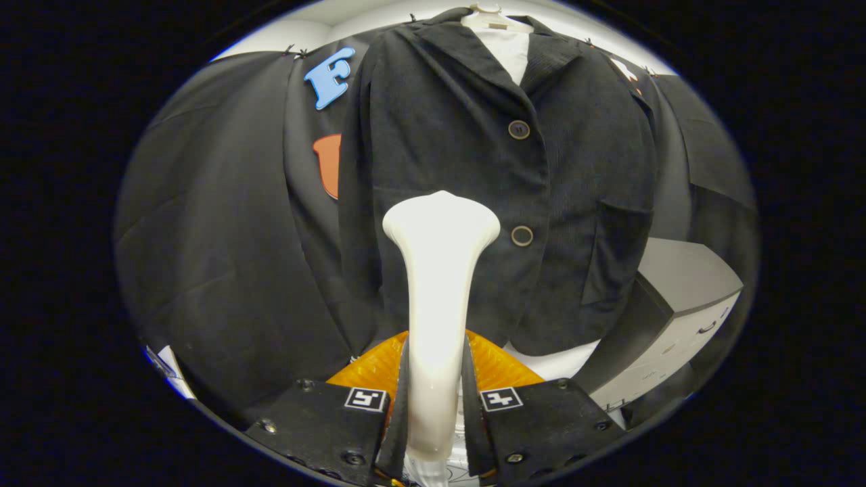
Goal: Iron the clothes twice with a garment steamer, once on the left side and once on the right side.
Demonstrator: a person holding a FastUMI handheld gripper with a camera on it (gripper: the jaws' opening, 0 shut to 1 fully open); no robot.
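**Steamer up, head on the jacket's left panel**

The jacket [500, 203] fills the middle of the frame, dark and ribbed, hanging on a pale hanger [492, 17] at the top centre. Both buttons are done up, one at upper centre [519, 129] and one at mid-frame [521, 235]. A patch pocket [612, 250] sits on the panel right of centre. Off to the lower right stands a grey cabinet [683, 304].

Now the tool. The steamer [436, 304] rises from the bottom centre, a pale neck flaring into a wide head, and that head sits over the panel left of the buttons, level with the lower one. Whether it touches the cloth or hangs just off it, I cannot tell. The gripper [433, 406] is clamped narrow, both fingers pressed on the neck from either side.

Where are we in the job? My read: this is a pass on the panel at frame left, mid-height. Nothing in the cloth shows which passes are done, so the right-hand panel may well be left to do.
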